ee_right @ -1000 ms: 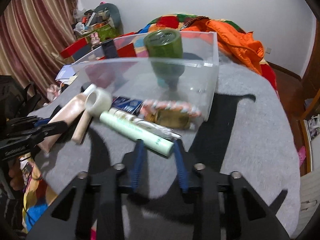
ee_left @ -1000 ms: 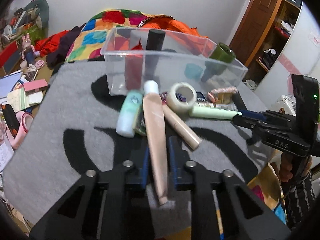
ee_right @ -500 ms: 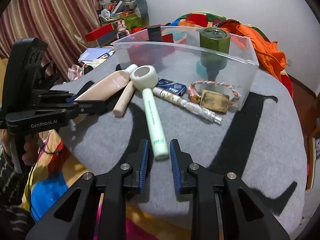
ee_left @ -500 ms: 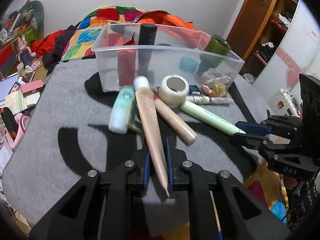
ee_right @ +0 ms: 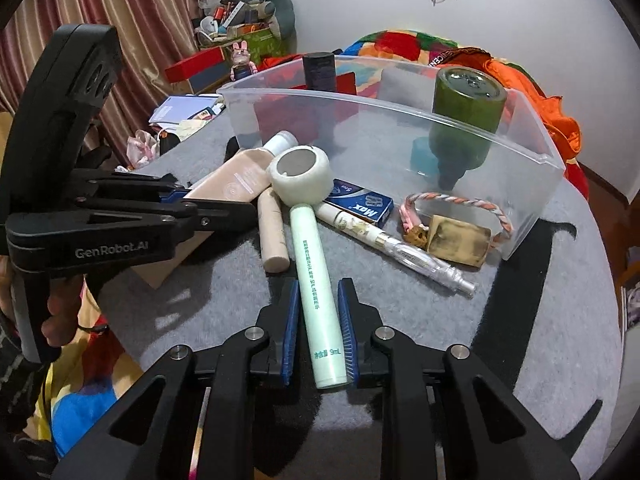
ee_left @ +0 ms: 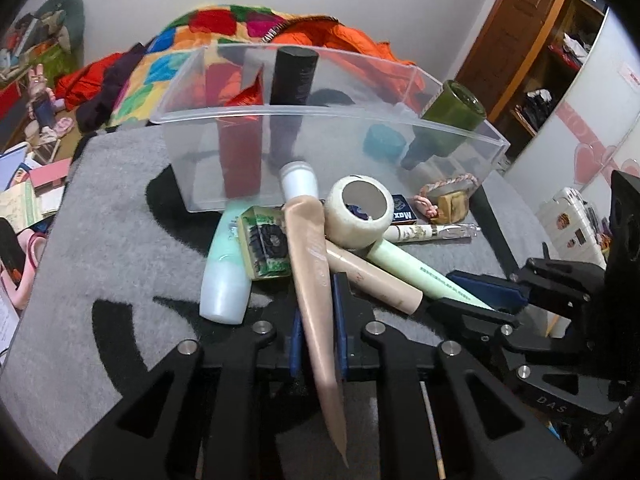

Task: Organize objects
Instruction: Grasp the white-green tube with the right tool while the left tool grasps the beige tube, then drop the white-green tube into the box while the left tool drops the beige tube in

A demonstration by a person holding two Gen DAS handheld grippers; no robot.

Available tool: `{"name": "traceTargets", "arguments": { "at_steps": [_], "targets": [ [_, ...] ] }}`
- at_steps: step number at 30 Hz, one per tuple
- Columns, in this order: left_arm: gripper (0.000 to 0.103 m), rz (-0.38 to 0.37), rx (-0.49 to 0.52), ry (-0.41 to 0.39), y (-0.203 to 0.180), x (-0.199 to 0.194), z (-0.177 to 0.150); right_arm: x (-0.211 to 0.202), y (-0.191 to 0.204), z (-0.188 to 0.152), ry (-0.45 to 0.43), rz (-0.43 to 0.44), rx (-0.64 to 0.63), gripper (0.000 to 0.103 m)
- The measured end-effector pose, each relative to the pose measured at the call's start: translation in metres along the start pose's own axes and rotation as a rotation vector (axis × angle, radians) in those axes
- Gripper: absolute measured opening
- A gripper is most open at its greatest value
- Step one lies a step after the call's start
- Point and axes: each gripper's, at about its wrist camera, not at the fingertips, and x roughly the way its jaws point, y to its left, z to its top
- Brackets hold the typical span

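One clear plastic bin [ee_left: 328,120] at frame centre. Left gripper [ee_left: 316,336] clamps one beige squeeze tube [ee_left: 312,256]; right gripper [ee_right: 319,328] clamps one pale green tube [ee_right: 312,276]. Only the left view shows one mint bottle [ee_left: 224,272].

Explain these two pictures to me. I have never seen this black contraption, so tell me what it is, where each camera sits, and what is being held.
There is no robot: a person holds a two-finger gripper in each hand, and a fisheye camera on each looks forward along its fingers.

One picture is from the left gripper, which is closed on a beige tube. The other is from the right gripper, closed on a pale green tube.

On the grey mat stands a clear plastic bin already holding a green bottle. Before it lie a tape roll, a blue box and a braided cord.
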Motion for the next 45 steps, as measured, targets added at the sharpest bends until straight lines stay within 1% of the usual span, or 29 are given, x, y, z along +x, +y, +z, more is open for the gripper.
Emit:
{"name": "traceTargets", "arguments": {
  "at_steps": [2,7,14,22,28,35,38,45],
  "targets": [
    [0.008,0.019,0.0,-0.019,-0.002,-0.005,-0.005,-0.003,-0.001,-0.002,-0.008,0.011,0.017,0.014],
    [0.008,0.045,0.002,-0.071,-0.004,-0.025,-0.015,-0.018,-0.005,-0.006,-0.04,0.017,0.066,0.014],
    [0.007,0.024,-0.013,-0.119,-0.006,-0.047,-0.014,-0.043,-0.013,-0.002,-0.107,0.02,0.124,0.014],
    [0.007,0.001,0.013,-0.204,-0.022,-0.073,0.006,-0.073,-0.026,0.016,-0.208,-0.004,0.161,0.014],
    [0.007,-0.012,0.026,-0.248,-0.029,-0.079,0.031,-0.087,-0.042,0.033,-0.269,-0.049,0.191,0.014],
    [0.008,-0.028,0.046,-0.257,-0.036,-0.07,0.061,-0.089,-0.063,0.058,-0.31,-0.106,0.227,0.014],
    [0.007,-0.016,0.054,-0.254,-0.038,-0.063,0.074,-0.082,-0.071,0.068,-0.305,-0.121,0.243,0.014],
    [0.007,-0.027,0.046,-0.219,-0.036,-0.041,0.095,-0.059,-0.087,0.087,-0.264,-0.156,0.257,0.014]
  ]
}}
